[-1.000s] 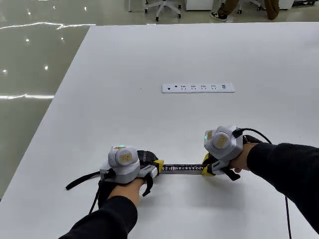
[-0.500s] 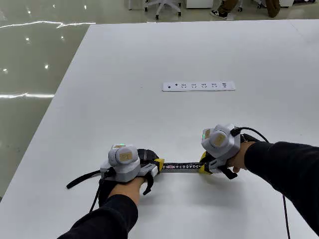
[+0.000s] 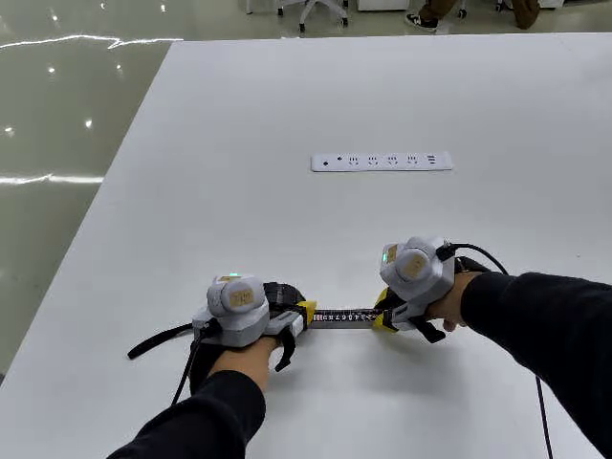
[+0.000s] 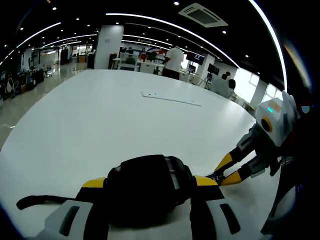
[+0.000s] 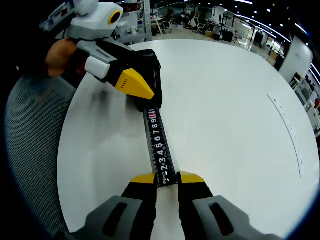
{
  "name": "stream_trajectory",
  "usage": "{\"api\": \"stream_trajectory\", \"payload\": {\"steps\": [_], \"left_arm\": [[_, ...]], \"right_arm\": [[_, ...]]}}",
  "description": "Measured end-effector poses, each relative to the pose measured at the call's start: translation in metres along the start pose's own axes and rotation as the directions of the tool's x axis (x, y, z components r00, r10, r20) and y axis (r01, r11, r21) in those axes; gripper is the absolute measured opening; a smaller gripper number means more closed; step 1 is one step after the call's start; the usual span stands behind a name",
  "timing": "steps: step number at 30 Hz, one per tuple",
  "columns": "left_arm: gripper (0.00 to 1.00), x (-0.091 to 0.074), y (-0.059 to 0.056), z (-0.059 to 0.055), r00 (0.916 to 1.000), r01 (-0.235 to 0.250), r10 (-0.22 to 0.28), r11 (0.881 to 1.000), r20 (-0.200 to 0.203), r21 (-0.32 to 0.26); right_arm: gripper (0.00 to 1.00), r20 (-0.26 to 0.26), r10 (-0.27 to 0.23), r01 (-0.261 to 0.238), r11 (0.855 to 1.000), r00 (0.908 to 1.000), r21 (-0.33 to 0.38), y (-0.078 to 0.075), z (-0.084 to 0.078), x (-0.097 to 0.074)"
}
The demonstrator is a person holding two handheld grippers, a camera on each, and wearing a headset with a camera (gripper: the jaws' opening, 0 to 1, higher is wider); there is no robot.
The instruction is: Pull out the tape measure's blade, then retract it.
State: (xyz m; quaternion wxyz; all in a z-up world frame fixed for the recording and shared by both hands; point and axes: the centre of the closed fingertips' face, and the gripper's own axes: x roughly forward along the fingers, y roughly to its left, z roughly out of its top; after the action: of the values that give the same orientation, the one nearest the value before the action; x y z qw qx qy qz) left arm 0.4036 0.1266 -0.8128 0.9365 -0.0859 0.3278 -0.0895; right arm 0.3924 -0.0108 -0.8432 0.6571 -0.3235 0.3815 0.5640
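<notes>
The black tape measure case [image 3: 280,297] lies near the table's front edge, and my left gripper [image 3: 296,321] is shut on it. In the left gripper view the case [image 4: 148,186] sits between the yellow-tipped jaws of the left gripper [image 4: 150,183]. A short stretch of numbered blade [image 3: 341,316] runs right from the case to my right gripper [image 3: 378,314], which is shut on the blade's end. In the right gripper view the blade [image 5: 158,142] shows marks up to about 11, and the right gripper [image 5: 167,179] pinches its tip. The case [image 5: 149,70] lies beyond.
A white power strip [image 3: 381,162] lies mid-table, well beyond both grippers. The case's black strap [image 3: 156,343] trails left. The white table [image 3: 287,115] has its left edge [image 3: 115,163] over a glossy floor. A cable [image 3: 483,256] loops from the right gripper.
My right gripper has moved left toward the case with the blade's end, so the exposed blade is shorter. The left gripper and case have stayed put.
</notes>
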Motion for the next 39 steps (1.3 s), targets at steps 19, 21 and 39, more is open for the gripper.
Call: {"api": "stream_trajectory", "payload": {"steps": [19, 21, 39], "left_arm": [[0.62, 0.000, 0.000, 0.000, 1.0000, 0.005, -0.005, 1.000, 0.000, -0.004], [0.62, 0.000, 0.000, 0.000, 1.0000, 0.006, -0.006, 1.000, -0.001, -0.004], [0.62, 0.001, 0.000, -0.001, 0.9999, 0.013, -0.013, 1.000, -0.003, -0.014]], "right_arm": [[0.11, 0.000, -0.002, 0.002, 1.000, 1.0000, -0.010, 0.002, 0.010, 0.007], [0.11, 0.001, -0.003, 0.003, 1.000, 1.0000, -0.010, 0.002, 0.011, 0.007], [0.11, 0.003, -0.005, 0.005, 1.000, 1.0000, -0.005, 0.004, 0.019, 0.016]]}}
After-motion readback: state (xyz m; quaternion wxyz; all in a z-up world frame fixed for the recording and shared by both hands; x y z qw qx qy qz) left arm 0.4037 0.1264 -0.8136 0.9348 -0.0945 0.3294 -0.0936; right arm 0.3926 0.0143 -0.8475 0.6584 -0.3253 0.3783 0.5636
